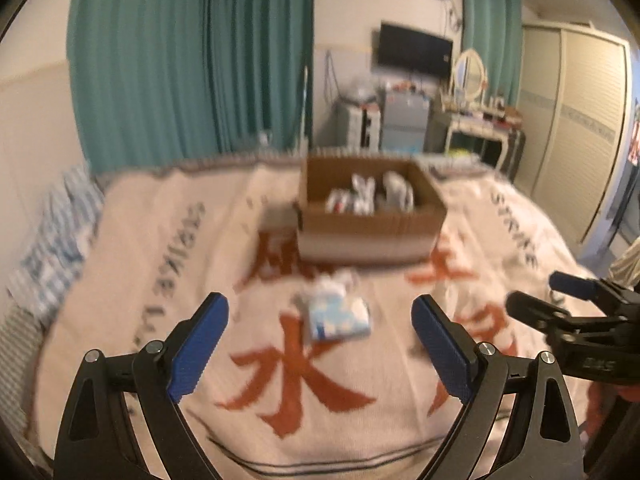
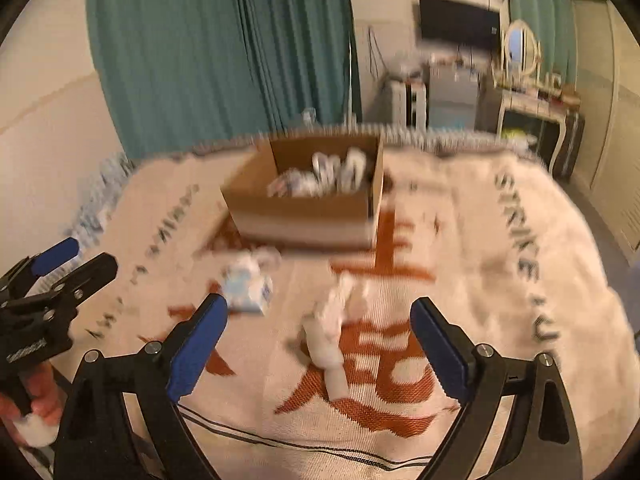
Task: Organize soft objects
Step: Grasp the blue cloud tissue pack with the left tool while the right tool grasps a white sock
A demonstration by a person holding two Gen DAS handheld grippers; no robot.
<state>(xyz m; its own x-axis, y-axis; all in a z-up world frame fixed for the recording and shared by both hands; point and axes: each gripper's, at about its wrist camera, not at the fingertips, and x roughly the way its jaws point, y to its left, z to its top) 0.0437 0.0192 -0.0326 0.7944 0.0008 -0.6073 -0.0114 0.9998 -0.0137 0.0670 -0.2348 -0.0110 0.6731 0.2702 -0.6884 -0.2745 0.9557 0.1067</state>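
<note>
A cardboard box (image 1: 370,224) with several white soft items inside stands on the bed blanket (image 1: 160,264); it also shows in the right wrist view (image 2: 304,216). A blue-and-white soft packet (image 1: 338,316) lies in front of the box, between the fingers of my open, empty left gripper (image 1: 320,344). In the right wrist view the packet (image 2: 248,286) lies left of a white rolled cloth (image 2: 328,332), which lies ahead of my open, empty right gripper (image 2: 320,344). Each gripper shows in the other's view: the right one (image 1: 532,300) and the left one (image 2: 80,258).
The pink blanket with red characters covers the bed (image 2: 480,280). Teal curtains (image 1: 180,60) hang behind. A wardrobe (image 1: 580,120), a dressing table with mirror (image 1: 472,80), a wall TV (image 1: 416,50) and small cabinets (image 1: 400,120) stand beyond the bed.
</note>
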